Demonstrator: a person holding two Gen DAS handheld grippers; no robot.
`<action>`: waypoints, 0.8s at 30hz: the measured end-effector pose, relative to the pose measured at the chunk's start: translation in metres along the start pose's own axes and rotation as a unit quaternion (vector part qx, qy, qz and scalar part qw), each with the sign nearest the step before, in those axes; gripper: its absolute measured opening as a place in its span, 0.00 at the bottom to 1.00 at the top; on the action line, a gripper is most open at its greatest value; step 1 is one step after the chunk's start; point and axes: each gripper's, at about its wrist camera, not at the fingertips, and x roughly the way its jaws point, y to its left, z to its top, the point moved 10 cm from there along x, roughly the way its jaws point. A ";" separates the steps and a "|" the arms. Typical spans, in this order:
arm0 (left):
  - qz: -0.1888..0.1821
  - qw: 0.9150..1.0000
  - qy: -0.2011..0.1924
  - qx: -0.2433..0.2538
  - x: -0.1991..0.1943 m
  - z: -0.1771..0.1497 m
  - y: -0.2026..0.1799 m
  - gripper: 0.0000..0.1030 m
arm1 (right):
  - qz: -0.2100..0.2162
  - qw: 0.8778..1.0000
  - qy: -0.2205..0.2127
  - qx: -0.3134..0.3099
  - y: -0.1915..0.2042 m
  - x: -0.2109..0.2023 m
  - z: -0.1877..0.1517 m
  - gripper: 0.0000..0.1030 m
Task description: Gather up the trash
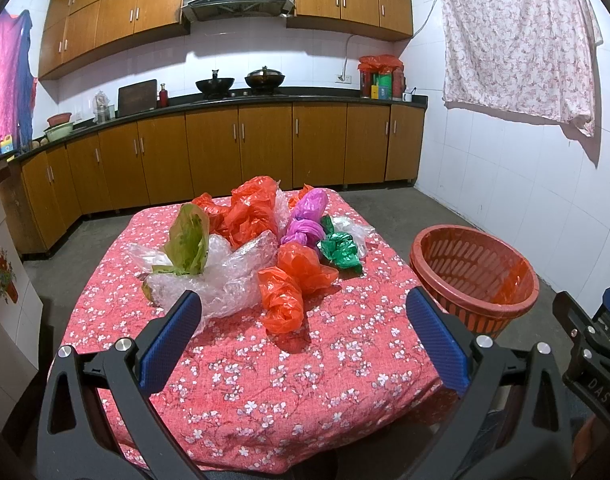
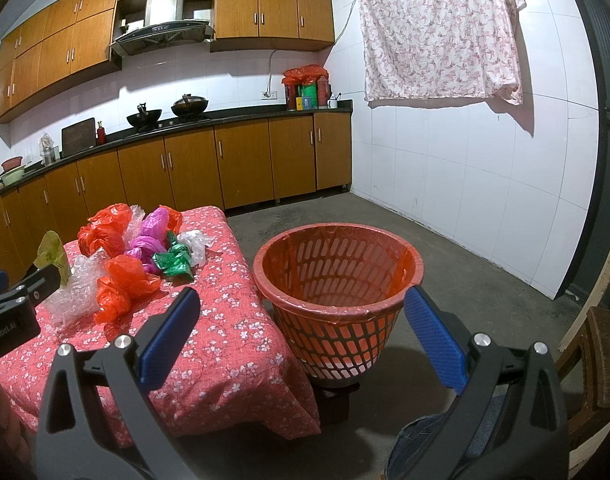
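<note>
A pile of crumpled plastic bags lies on a low table with a red flowered cloth (image 1: 305, 380): a near orange bag (image 1: 289, 292), a clear bag (image 1: 225, 272) with a green leafy wrapper (image 1: 189, 240), a purple bag (image 1: 305, 220), a green foil bag (image 1: 341, 252) and more orange bags (image 1: 245, 208) behind. A red slotted waste basket (image 2: 337, 280) with an orange liner stands on the floor right of the table. My left gripper (image 1: 305, 320) is open and empty, just before the orange bag. My right gripper (image 2: 301, 320) is open and empty in front of the basket.
Wooden kitchen cabinets (image 1: 265, 152) and a dark counter with woks (image 1: 241, 80) run along the back wall. A flowered cloth (image 2: 437, 32) hangs on the white tiled right wall. A wooden chair (image 2: 601, 360) is at the right edge. The floor is grey concrete.
</note>
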 end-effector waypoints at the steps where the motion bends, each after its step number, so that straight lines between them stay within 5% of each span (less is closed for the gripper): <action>1: 0.000 1.000 0.000 0.000 0.000 0.000 0.000 0.98 | 0.000 1.000 0.000 0.000 0.000 0.000 0.000 0.96; 24: 0.000 1.000 0.001 0.000 0.000 0.000 0.000 0.98 | 0.000 1.000 0.000 0.000 0.002 -0.001 0.001 0.96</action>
